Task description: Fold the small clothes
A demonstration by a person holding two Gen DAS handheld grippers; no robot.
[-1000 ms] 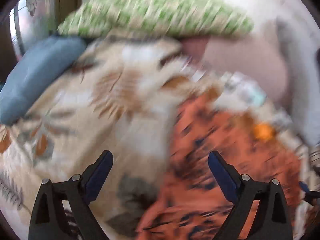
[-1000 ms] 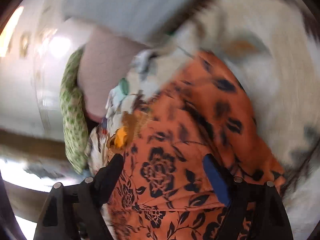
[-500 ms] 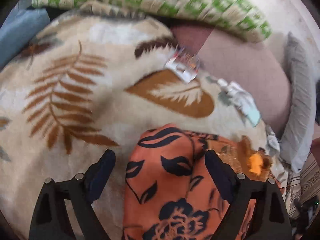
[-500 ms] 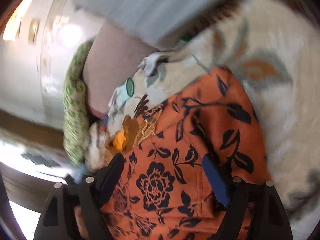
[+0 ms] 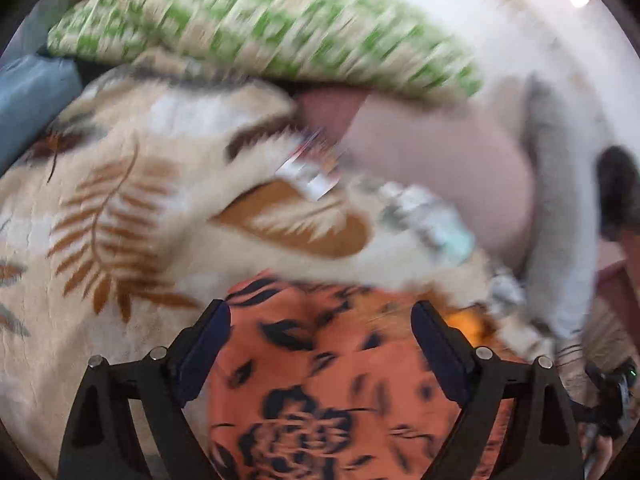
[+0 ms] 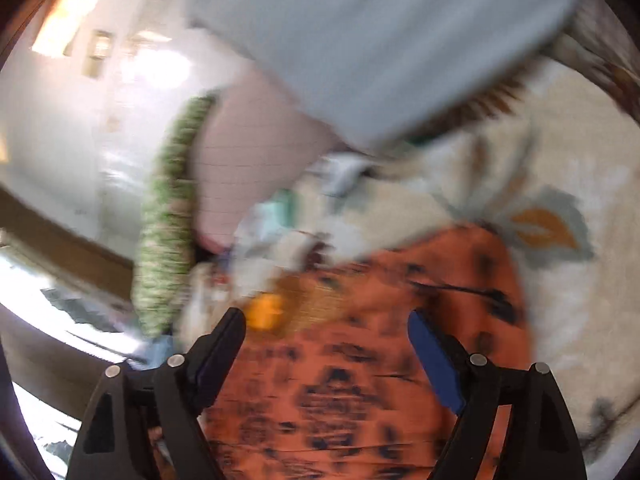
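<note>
An orange garment with black flowers [image 5: 320, 380] lies on a cream blanket with brown leaves [image 5: 120, 220]. My left gripper [image 5: 320, 344] is open, its jaws wide apart over the garment's near part. The same garment [image 6: 380, 340] fills the lower right wrist view, and my right gripper [image 6: 326, 344] is open above it, holding nothing. Both views are blurred by motion.
A pile of other small clothes [image 5: 472, 312] with an orange-yellow patch lies beside the garment. A green checked pillow [image 5: 280, 28], a pink cushion [image 5: 440, 168], a grey pillow [image 6: 380, 40] and a blue one [image 5: 32, 100] ring the blanket.
Both cameras have pulled back and shifted over the garment; the left view now sees more of the pillows. Both grippers stay open and empty.
</note>
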